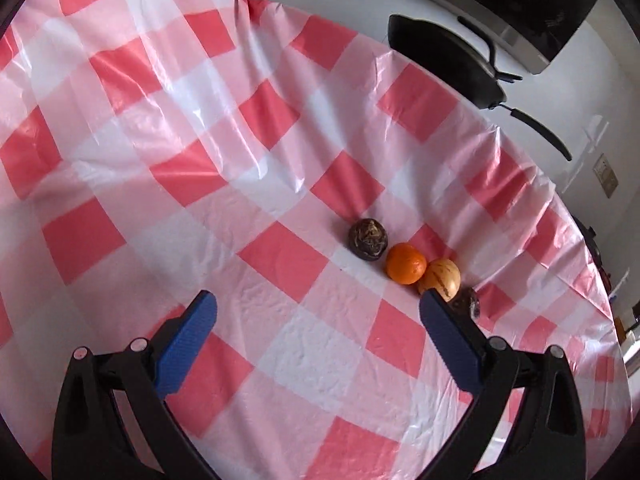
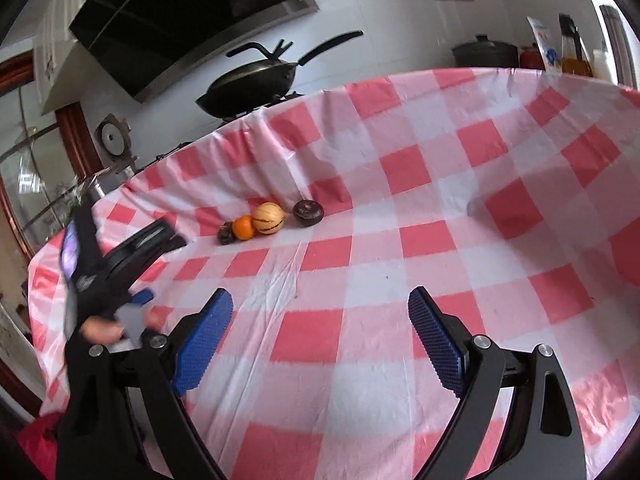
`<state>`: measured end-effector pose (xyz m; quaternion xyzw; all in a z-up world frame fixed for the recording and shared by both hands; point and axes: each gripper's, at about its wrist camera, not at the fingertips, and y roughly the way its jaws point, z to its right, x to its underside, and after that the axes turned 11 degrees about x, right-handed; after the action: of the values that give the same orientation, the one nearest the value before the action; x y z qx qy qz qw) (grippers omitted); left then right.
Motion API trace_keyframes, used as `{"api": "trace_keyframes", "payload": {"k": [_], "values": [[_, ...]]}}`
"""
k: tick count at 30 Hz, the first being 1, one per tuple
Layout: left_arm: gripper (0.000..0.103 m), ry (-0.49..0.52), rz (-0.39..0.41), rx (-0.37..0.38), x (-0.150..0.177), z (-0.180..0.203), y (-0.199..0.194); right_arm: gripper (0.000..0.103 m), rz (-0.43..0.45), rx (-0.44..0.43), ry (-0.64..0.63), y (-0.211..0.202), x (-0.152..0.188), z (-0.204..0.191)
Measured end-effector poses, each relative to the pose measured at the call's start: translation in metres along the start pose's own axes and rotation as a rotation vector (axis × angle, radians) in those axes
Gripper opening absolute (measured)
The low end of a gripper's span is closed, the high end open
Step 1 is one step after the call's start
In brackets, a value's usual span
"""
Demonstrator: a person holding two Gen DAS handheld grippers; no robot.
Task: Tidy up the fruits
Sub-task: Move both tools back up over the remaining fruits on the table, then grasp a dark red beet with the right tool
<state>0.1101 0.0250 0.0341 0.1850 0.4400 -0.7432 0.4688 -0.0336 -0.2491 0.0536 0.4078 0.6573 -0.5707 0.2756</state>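
Note:
Several fruits lie in a row on the red-and-white checked tablecloth [image 1: 280,360]. In the left wrist view I see a dark brown fruit [image 1: 368,238], an orange [image 1: 405,263], a yellow striped fruit [image 1: 440,278] and a second dark fruit [image 1: 468,302] partly hidden behind my right finger. My left gripper [image 1: 318,304] is open and empty, just short of them. In the right wrist view the same row shows farther off: dark fruit [image 2: 226,234], orange [image 2: 244,227], yellow striped fruit [image 2: 268,218], dark fruit [image 2: 308,210]. My right gripper [image 2: 320,304] is open and empty. The left gripper [image 2: 120,264] shows at the left there.
A black wok [image 2: 252,82] sits on the stove behind the table, under a range hood [image 2: 188,12]. A dark pot [image 2: 484,54] and bottles [image 2: 572,52] stand at the back right. The cloth's far edge [image 1: 520,184] drops off close behind the fruits.

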Motion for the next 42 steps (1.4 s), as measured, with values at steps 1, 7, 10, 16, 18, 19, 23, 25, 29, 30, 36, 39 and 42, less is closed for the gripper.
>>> {"api": "trace_keyframes", "payload": {"k": [1, 7, 10, 16, 18, 19, 23, 25, 29, 30, 36, 39, 42], "values": [[0.101, -0.001, 0.024, 0.011, -0.002, -0.003, -0.004, 0.087, -0.015, -0.008, -0.01, 0.014, -0.007, -0.004], [0.101, -0.084, 0.002, 0.029, -0.007, -0.02, 0.0, 0.074, -0.112, 0.042, -0.141, 0.102, -0.046, -0.039], [0.101, -0.116, -0.005, 0.035, -0.008, -0.025, 0.002, 0.069, -0.193, 0.085, -0.209, 0.15, -0.058, -0.057], [0.101, -0.133, -0.01, 0.026, -0.007, -0.027, 0.005, 0.068, -0.236, 0.132, -0.329, 0.196, -0.071, -0.083], [0.101, -0.127, -0.012, 0.024, -0.007, -0.026, 0.005, 0.068, -0.255, 0.143, -0.326, 0.208, -0.076, -0.085], [0.101, -0.127, -0.012, 0.024, -0.007, -0.026, 0.005, 0.067, -0.265, 0.147, -0.321, 0.215, -0.078, -0.085], [0.101, -0.137, -0.016, 0.022, -0.008, -0.027, 0.007, 0.066, -0.308, 0.149, -0.31, 0.236, -0.082, -0.09], [0.101, -0.14, -0.018, 0.02, -0.008, -0.027, 0.007, 0.067, -0.301, 0.157, -0.316, 0.239, -0.084, -0.092], [0.101, -0.139, -0.024, 0.014, -0.008, -0.027, 0.009, 0.041, -0.292, 0.184, -0.345, 0.238, -0.083, -0.096], [0.101, -0.139, -0.024, 0.015, -0.008, -0.027, 0.008, 0.04, -0.3, 0.178, -0.328, 0.236, -0.083, -0.092], [0.101, -0.14, -0.035, 0.023, -0.007, -0.028, 0.008, 0.04, -0.26, 0.08, -0.11, 0.167, -0.066, -0.054], [0.101, -0.105, -0.054, 0.035, -0.005, -0.023, 0.01, 0.04, -0.2, 0.01, 0.011, 0.12, -0.047, -0.035], [0.101, -0.032, -0.069, 0.042, -0.002, -0.011, 0.011, 0.04, -0.15, -0.055, 0.138, 0.102, -0.029, -0.015]]}}
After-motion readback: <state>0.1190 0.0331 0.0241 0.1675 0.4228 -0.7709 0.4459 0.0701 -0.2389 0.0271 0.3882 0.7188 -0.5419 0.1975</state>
